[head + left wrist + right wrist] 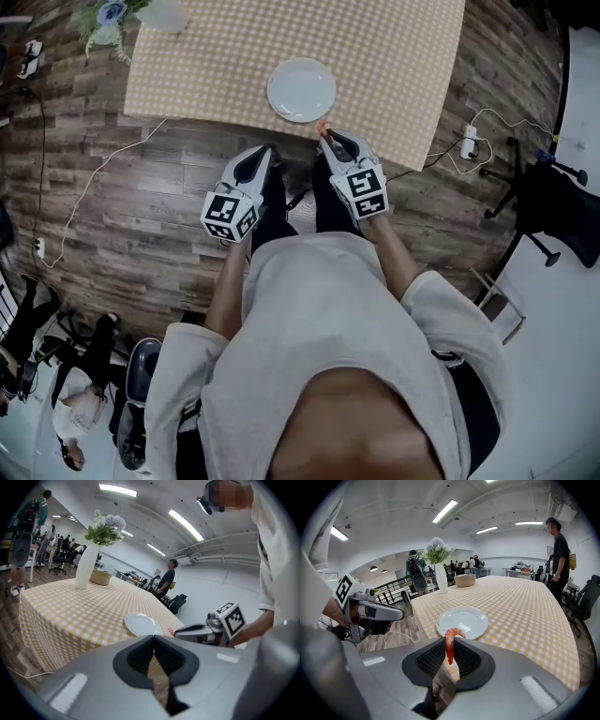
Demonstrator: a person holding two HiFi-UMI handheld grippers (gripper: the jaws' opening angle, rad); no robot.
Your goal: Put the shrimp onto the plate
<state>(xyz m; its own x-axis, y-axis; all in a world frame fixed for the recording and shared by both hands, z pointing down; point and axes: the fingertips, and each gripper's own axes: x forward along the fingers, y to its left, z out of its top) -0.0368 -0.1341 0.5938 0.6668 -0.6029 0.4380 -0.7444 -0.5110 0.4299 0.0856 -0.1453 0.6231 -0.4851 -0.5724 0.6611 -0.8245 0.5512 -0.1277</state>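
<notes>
The right claw [450, 641] clamps the small curled orange shrimp [449, 647] by its body. I think it is light, soft and slippery. The left claw [153, 638] is together, empty.

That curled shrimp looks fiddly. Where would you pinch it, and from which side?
Pinch the straighter body below the curl, with the pads on its two flat sides, coming in along its length. The right gripper holds the shrimp just so: the thin body lies flat between the pads, and the hooked end juts past the tips, probably free to drop onto the plate.
</notes>
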